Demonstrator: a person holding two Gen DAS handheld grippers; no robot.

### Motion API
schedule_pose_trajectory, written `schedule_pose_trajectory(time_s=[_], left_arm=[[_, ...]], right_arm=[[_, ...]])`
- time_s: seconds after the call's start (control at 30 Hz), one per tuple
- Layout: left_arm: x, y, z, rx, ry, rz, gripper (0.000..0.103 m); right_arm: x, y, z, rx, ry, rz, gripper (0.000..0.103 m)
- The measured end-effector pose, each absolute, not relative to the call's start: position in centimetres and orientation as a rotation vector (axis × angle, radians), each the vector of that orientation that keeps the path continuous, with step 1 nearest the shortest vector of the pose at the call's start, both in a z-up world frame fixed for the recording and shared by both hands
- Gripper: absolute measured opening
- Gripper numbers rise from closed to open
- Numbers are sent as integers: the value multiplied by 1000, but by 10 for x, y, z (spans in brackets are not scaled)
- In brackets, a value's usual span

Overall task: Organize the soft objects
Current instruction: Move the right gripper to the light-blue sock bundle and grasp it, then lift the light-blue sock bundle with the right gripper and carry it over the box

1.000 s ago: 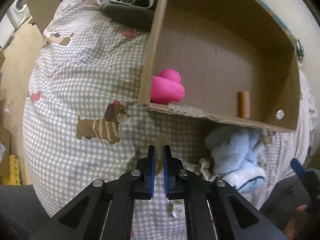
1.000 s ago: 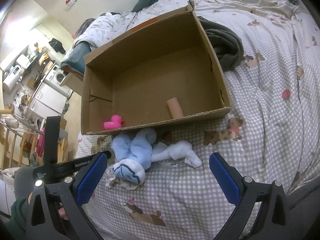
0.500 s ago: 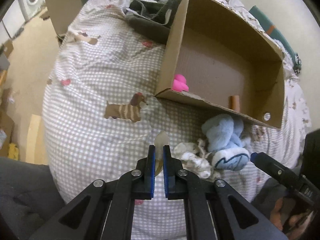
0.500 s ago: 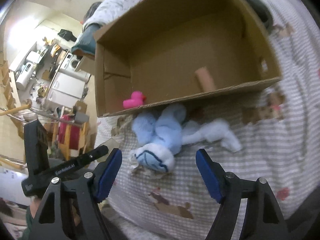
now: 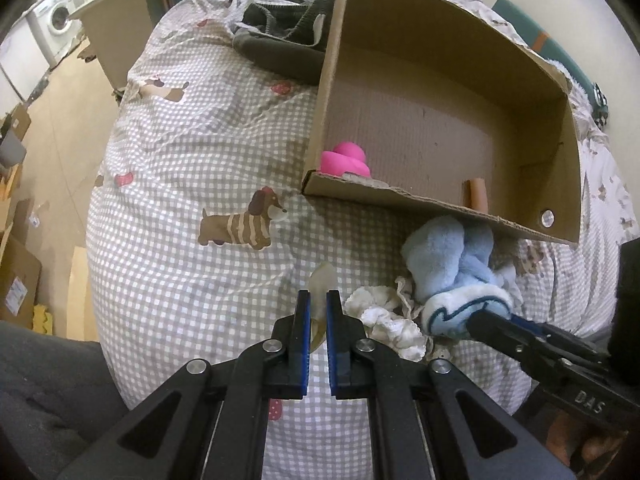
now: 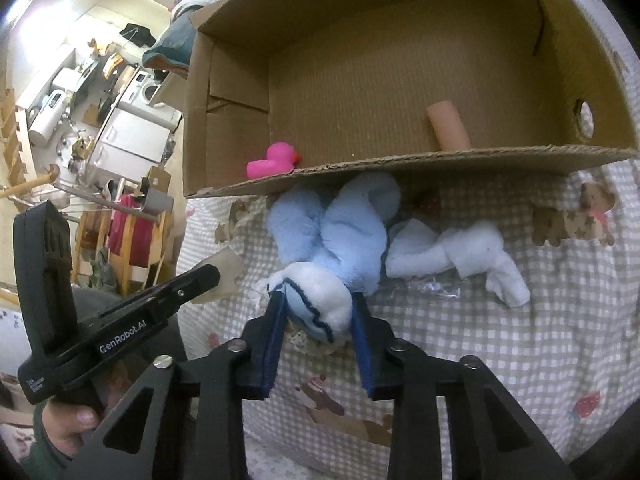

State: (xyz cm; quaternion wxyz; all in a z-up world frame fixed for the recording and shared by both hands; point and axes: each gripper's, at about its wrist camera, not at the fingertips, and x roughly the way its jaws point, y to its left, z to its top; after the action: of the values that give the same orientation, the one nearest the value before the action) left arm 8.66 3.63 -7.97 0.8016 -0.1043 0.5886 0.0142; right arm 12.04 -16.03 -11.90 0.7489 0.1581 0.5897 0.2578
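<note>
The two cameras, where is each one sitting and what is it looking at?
Left wrist: sits on the left gripper, looking down at the checked bedspread; its jaws pinch a thin pale scrap, and the right gripper reaches in from the right.
Right wrist: sits on the right gripper, just closing, looking down at the blue plush toy between its pads; the left gripper and a hand show too.
Both see the cardboard box with the pink rubber duck and a tan tube.
</note>
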Motion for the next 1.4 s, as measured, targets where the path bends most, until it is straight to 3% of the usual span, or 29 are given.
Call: schedule_pose_trajectory(time_s=[0.33,1.4], left_arm=[[84,43,-70,-221,1209,72,6],[67,30,-28,-115,1013,85,6]], right_arm=[[95,-170,-81,325,1149,644,24],[58,-206,-26,361,844,622,24]])
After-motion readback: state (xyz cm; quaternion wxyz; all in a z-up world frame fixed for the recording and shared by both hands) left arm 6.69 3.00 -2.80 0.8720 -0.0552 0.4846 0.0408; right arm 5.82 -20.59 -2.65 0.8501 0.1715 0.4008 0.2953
